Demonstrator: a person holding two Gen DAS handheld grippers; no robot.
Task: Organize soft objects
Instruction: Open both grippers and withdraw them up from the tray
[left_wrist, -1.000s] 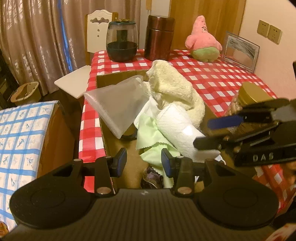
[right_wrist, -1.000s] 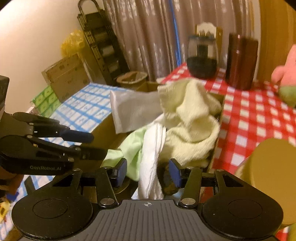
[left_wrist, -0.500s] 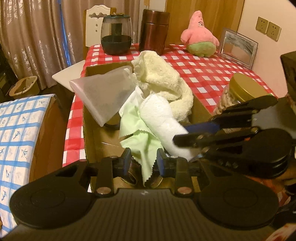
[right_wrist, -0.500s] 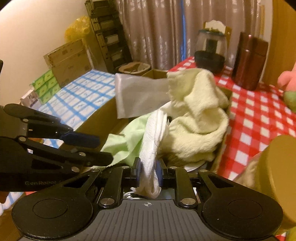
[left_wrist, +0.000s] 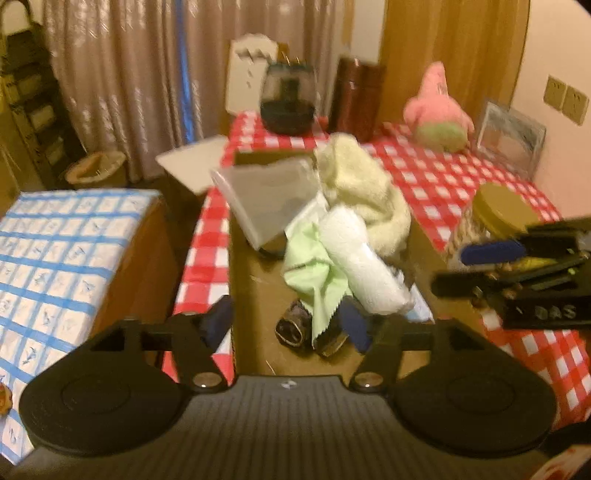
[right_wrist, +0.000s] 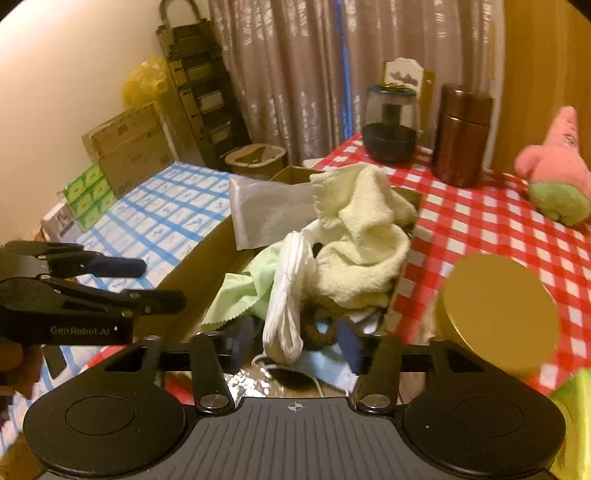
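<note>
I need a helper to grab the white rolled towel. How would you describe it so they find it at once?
On the red checked table stands an open cardboard box full of cloths. The white rolled towel lies near its middle, between a thin pale green cloth and a fluffy cream towel. It alone is pure white and rolled tight.

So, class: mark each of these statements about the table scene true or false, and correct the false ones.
1. The pink plush toy lies inside the cardboard box. False: it sits on the checked tablecloth, outside the box.
2. The rolled white towel leans on the pale yellow towel. True.
3. The left gripper is clamped on the green cloth. False: it is open, its pads clear of the cloth.
4. The right gripper is open. True.
5. A gold-lidded jar stands beside the box. True.
</note>
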